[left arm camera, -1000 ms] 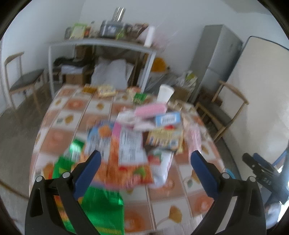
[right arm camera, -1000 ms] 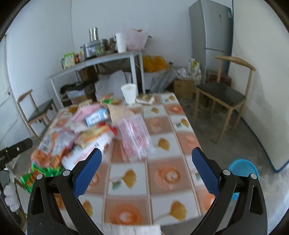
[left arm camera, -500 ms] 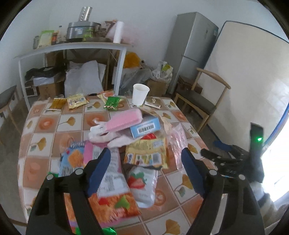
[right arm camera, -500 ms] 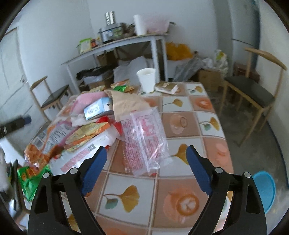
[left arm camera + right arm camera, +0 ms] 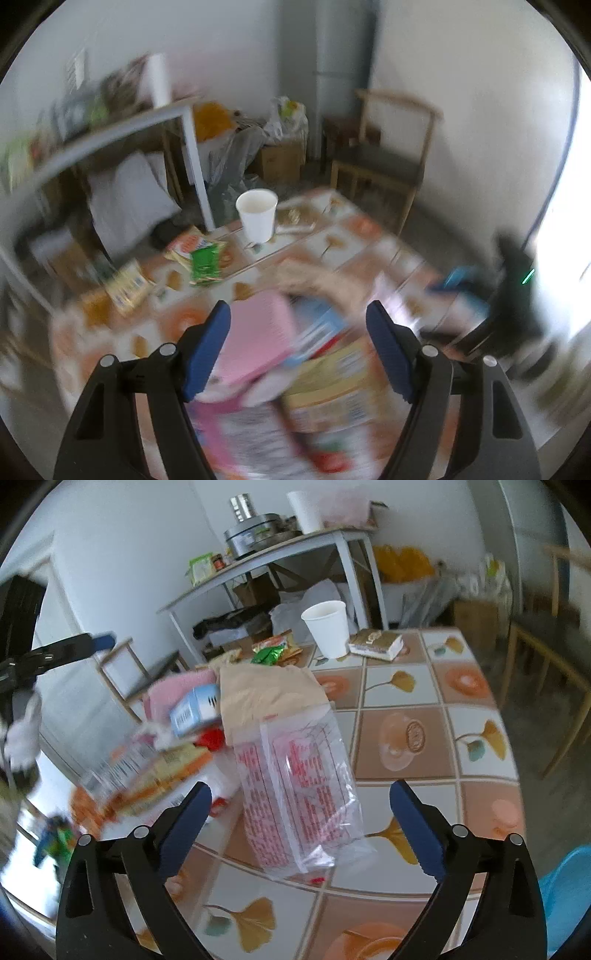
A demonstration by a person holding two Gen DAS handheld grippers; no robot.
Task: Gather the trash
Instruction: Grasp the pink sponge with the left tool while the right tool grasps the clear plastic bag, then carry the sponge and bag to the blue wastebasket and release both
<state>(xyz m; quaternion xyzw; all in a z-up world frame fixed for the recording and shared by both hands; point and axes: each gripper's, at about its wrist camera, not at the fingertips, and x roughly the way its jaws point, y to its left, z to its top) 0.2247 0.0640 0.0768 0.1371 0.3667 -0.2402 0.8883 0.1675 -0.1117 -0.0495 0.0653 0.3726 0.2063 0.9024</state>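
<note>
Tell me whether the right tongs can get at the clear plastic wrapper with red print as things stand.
Probably yes. The right tongs are opening, nothing between them, and the clear plastic wrapper with red print lies flat on the tiled tabletop just ahead with nothing on top. Only its far end touches the tan paper bag.

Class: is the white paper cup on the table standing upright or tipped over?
Upright. The white paper cup rests on its narrow base with its open rim facing up; the left wrist view agrees.

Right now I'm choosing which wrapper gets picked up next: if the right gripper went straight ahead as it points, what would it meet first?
Most likely the clear plastic wrapper with red print, lying flat on the table between the opening fingers of the right gripper; depth is uncertain.
</note>
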